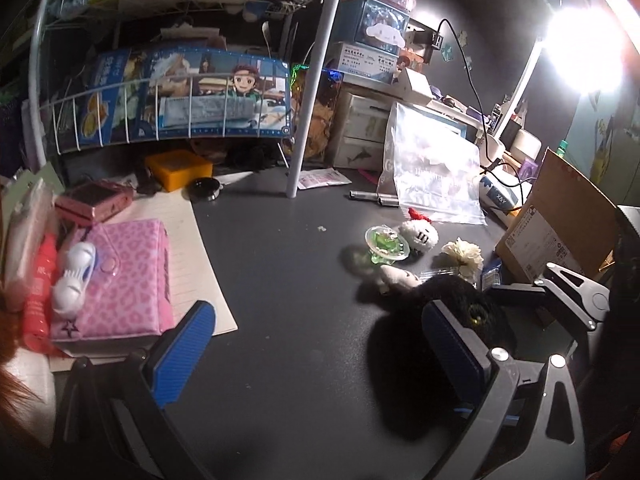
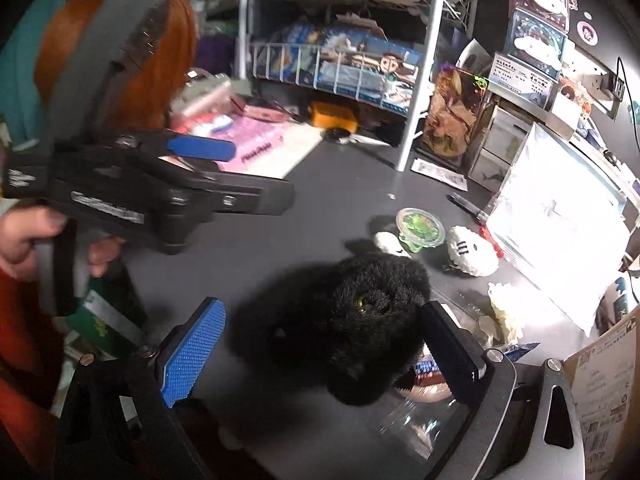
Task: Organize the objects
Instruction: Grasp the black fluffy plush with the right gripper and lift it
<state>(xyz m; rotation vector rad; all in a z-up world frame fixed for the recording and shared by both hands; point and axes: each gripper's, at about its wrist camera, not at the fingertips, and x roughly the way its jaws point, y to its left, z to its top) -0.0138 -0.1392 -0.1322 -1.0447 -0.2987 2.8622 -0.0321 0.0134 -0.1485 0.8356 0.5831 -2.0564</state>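
Note:
A black plush cat lies on the dark desk; it also shows in the left wrist view. My right gripper is open, its blue pads on either side of the plush, not closed on it. My left gripper is open and empty above bare desk; it shows from the side in the right wrist view. Beyond the plush lie a green glass dish, a white knitted ball, a small pale toy and a white flower.
A pink leopard pouch with a white case sits at the left on paper. A wire rack and its pole stand behind. A zip bag, pens and a cardboard box crowd the right.

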